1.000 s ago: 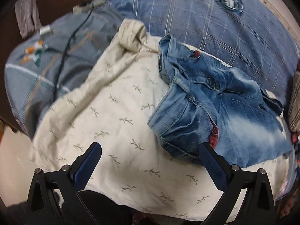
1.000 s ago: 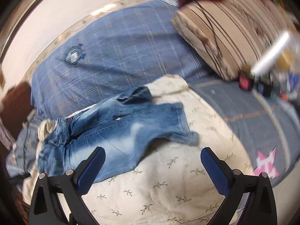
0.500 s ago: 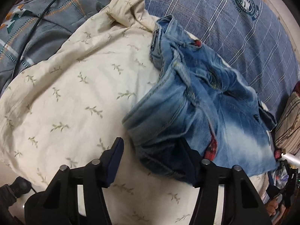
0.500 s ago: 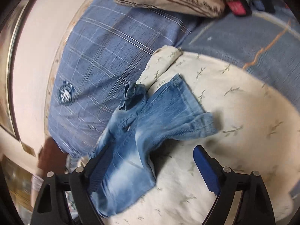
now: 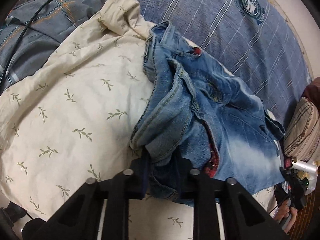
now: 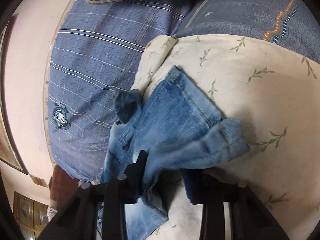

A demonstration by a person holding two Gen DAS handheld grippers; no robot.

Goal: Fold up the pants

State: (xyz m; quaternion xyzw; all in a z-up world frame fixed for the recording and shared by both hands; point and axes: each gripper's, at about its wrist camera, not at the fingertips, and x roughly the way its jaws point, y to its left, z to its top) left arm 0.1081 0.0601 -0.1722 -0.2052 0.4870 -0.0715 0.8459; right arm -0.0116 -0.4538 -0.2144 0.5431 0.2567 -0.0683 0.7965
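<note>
— What's the pale bedding with the little sprigs?

— A cream quilt (image 5: 66,108), printed with small olive leaf sprigs and rumpled, one corner bunched up at the far end. It lies across a grey bedspread (image 5: 48,26) with orange and teal stitched lines.

— And behind it?

— A blue plaid pillow (image 5: 236,32) with a round crest badge, set against a pale wall (image 6: 28,64). A black cable (image 5: 30,20) trails over the bedspread.

— Anything off to the side?

— A beige pillow with brown stripes (image 5: 304,128), touching the end of the plaid one. In the right wrist view, a dark picture frame (image 6: 8,100) hangs on the wall.
</note>
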